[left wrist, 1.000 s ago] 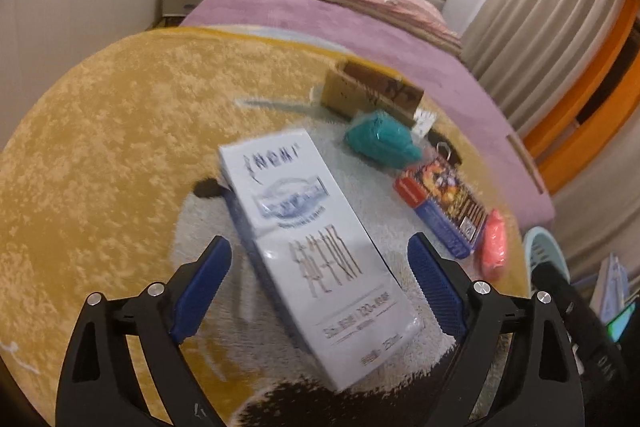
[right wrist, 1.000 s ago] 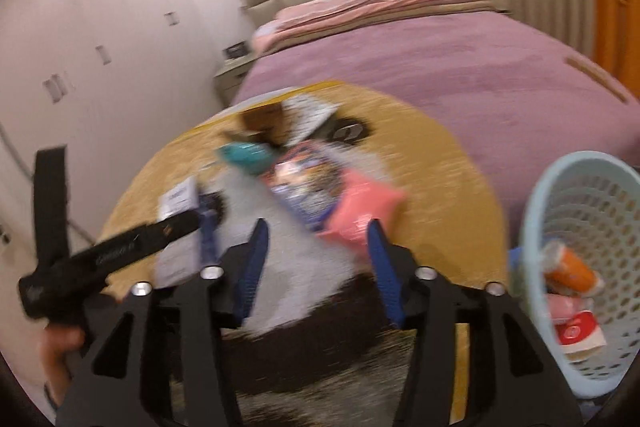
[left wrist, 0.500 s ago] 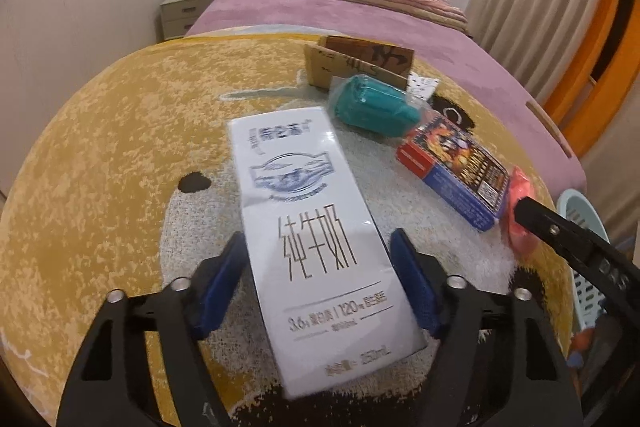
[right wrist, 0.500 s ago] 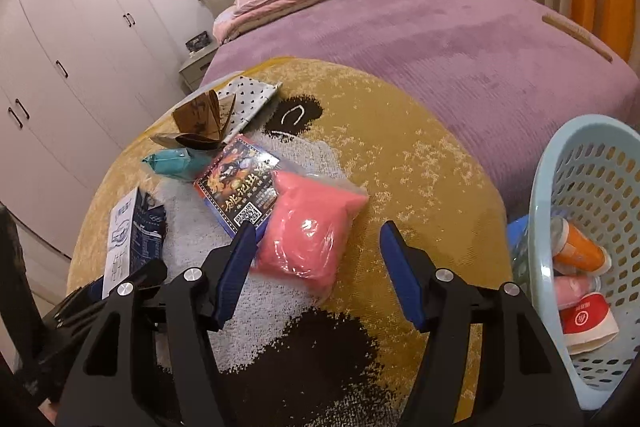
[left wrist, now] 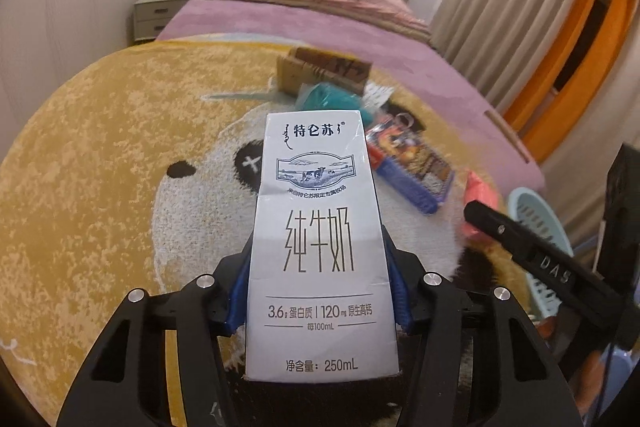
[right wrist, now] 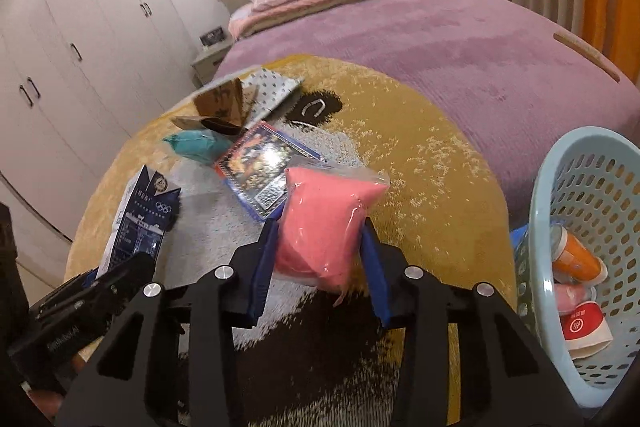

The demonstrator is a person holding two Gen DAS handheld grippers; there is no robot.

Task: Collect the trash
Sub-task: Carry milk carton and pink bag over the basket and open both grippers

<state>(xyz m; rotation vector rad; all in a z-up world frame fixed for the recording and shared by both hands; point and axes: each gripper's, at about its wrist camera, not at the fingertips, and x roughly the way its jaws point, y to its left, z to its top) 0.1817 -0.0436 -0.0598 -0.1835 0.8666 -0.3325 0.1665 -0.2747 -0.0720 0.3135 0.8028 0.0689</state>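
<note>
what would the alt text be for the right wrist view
The right gripper, its jaws closing, has a pink bag between its blue pads above a yellow panda rug. Beyond lie a comic-print packet, a teal bag and a milk carton at the left gripper; a light blue basket with trash stands right, before a purple bed.

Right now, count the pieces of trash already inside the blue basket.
3 visible in the blue basket: an orange bottle uppermost, a pink item beneath it, a red-and-white cup lowest. The basket wall may hide more.
</note>
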